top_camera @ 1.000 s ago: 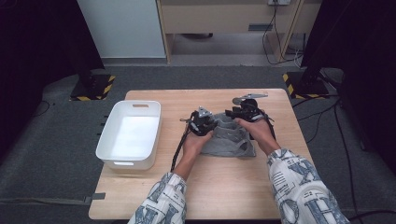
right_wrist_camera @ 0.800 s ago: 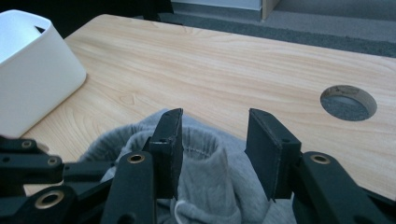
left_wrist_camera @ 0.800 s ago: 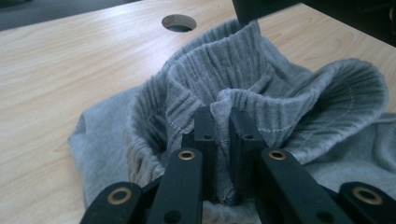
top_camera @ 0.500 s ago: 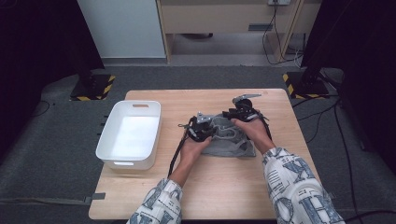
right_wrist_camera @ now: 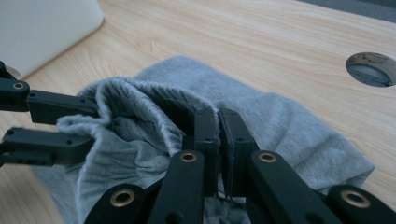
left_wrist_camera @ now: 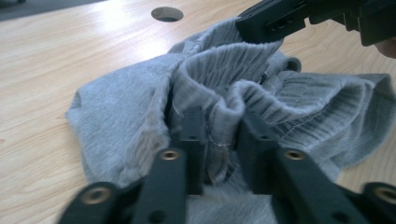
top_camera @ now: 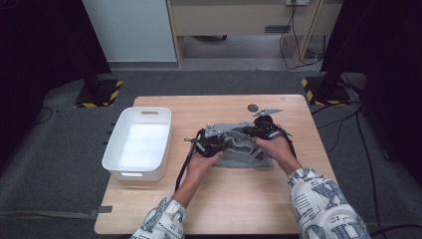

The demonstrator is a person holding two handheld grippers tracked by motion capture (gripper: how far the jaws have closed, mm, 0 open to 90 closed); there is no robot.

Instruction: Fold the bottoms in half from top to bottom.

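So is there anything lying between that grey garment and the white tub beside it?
Nothing visible: between the grey garment and the white tub there is bare wooden table, crossed by the left tool and its trailing cable.

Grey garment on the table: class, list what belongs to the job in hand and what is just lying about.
In the job:
grey garment
left tongs, jaws round a ribbed fold
right tongs, shut on the ribbed edge

Lying about:
white bin
table hole

White plastic bin (top_camera: 138, 144) at table's left, round hole (top_camera: 253, 107) in wooden tabletop (top_camera: 239, 199), possibly a cable port
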